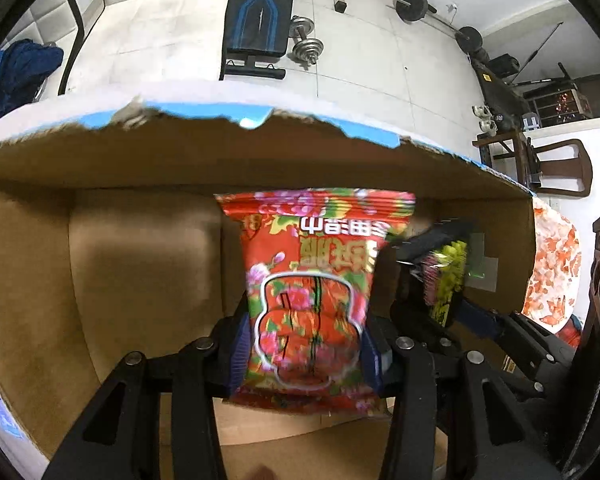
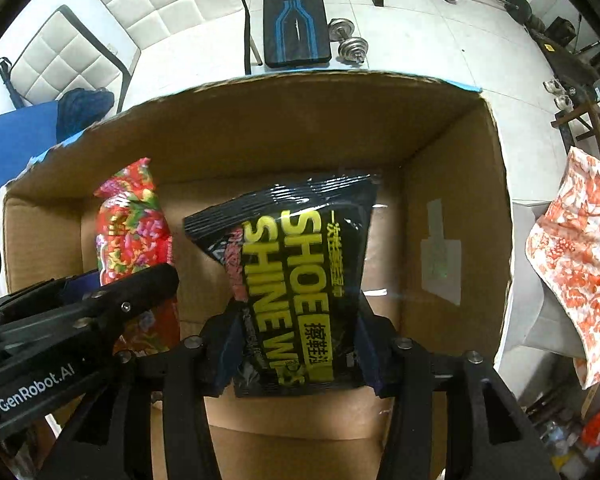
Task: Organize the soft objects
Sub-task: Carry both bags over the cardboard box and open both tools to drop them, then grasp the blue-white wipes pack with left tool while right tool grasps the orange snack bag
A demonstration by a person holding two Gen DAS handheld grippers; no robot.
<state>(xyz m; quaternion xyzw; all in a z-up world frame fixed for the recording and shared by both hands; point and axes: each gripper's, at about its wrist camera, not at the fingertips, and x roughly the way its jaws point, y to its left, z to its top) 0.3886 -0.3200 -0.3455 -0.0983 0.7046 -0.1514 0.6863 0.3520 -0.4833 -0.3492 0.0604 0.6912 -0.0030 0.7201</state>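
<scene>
My left gripper (image 1: 304,354) is shut on a red flowered packet (image 1: 312,280) and holds it inside the open cardboard box (image 1: 148,168). My right gripper (image 2: 296,354) is shut on a black packet with yellow "SHOE SHINE" lettering (image 2: 300,264), also inside the box (image 2: 452,200). The two packets hang side by side, red on the left, black on the right. The black packet (image 1: 446,280) shows at the right of the left wrist view. The red packet (image 2: 130,224) shows at the left of the right wrist view, behind the left gripper's black arm.
The box walls surround both grippers; its torn rim has blue tape (image 1: 364,128). A red-and-white patterned cloth (image 2: 580,256) lies to the right of the box. On the tiled floor beyond are a weight bench (image 2: 296,16), dumbbells (image 2: 348,40) and a white padded chair (image 2: 68,56).
</scene>
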